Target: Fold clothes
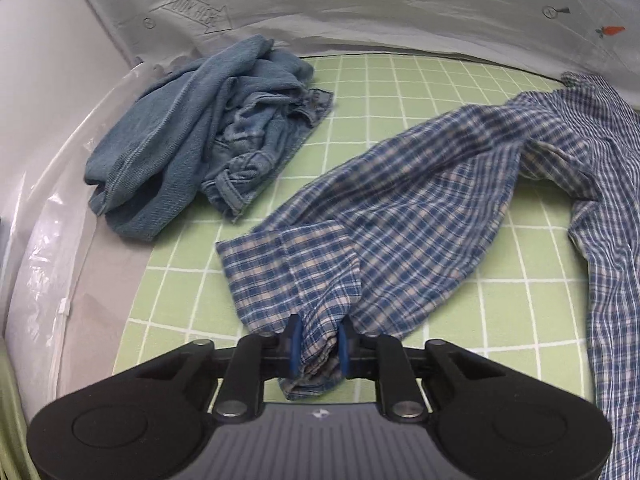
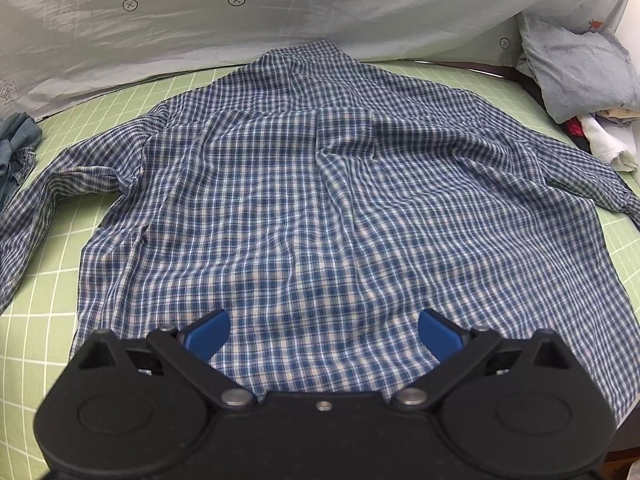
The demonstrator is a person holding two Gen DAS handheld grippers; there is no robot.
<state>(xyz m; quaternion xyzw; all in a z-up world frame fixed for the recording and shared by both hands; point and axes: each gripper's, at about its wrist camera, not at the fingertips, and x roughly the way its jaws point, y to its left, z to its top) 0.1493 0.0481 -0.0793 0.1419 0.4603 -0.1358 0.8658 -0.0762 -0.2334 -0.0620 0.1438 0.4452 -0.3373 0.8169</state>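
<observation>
One plaid shirt point(image 2: 320, 200) spread back-up on the green grid mat point(image 2: 40, 280), collar far side. Crumpled jeans point(image 1: 200, 148) lie beyond its left sleeve. Left gripper point(image 1: 319, 344) clamps the sleeve cuff point(image 1: 288, 272); right gripper point(image 2: 323, 334) hangs spread wide over the hem.

The right gripper point(image 2: 324, 334) is hovering with its blue fingers point(image 2: 206, 336) spread wide over the hem of a plaid shirt point(image 2: 320, 184) lying back-up on the green gridded mat point(image 2: 44, 248).
</observation>
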